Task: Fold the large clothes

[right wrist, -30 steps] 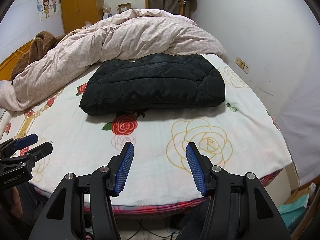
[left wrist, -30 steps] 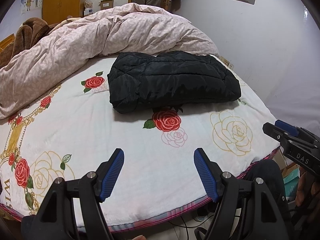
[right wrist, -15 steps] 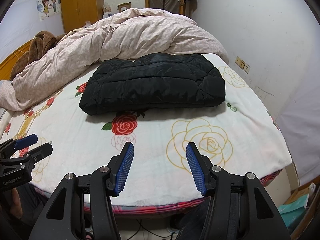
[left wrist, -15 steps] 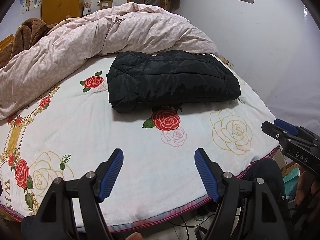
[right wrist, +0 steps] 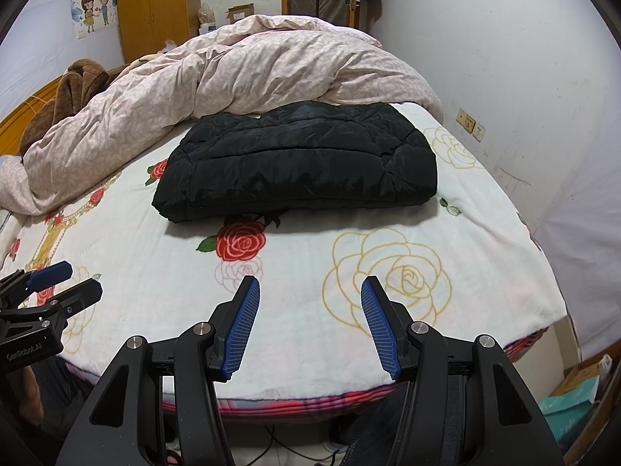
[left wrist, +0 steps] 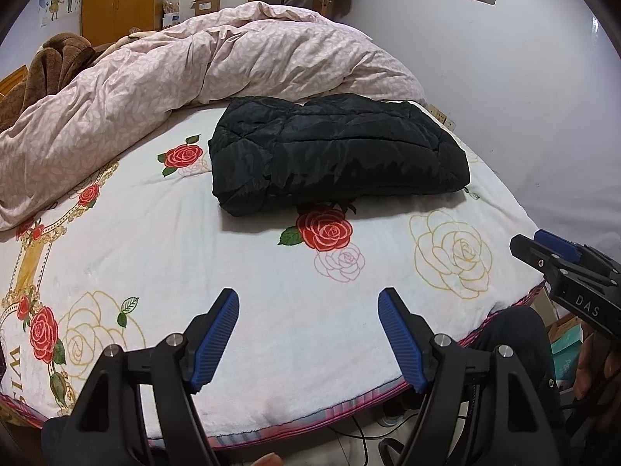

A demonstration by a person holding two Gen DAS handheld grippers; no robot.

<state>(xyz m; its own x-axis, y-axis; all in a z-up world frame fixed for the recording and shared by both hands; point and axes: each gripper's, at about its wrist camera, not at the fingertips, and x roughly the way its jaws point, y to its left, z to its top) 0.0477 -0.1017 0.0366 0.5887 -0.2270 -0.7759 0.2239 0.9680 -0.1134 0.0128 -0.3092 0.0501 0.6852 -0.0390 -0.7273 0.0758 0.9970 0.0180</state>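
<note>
A black quilted jacket [left wrist: 333,151] lies folded into a thick rectangle on the rose-print bed sheet [left wrist: 194,256]; it also shows in the right wrist view [right wrist: 299,163]. My left gripper [left wrist: 308,303] is open and empty over the bed's near edge, well short of the jacket. My right gripper [right wrist: 310,291] is open and empty, also near the bed's front edge. Each gripper shows at the side of the other's view: the right one [left wrist: 559,256] and the left one [right wrist: 58,283].
A crumpled pink duvet [right wrist: 240,70] is heaped behind the jacket. A brown blanket [right wrist: 73,81] lies at the far left. The white wall [right wrist: 524,77] with sockets runs along the right. Boxes [right wrist: 574,396] sit on the floor at the lower right.
Both grippers stay open and nearly still. The left wrist view has shifted very slightly; the jacket has not moved.
</note>
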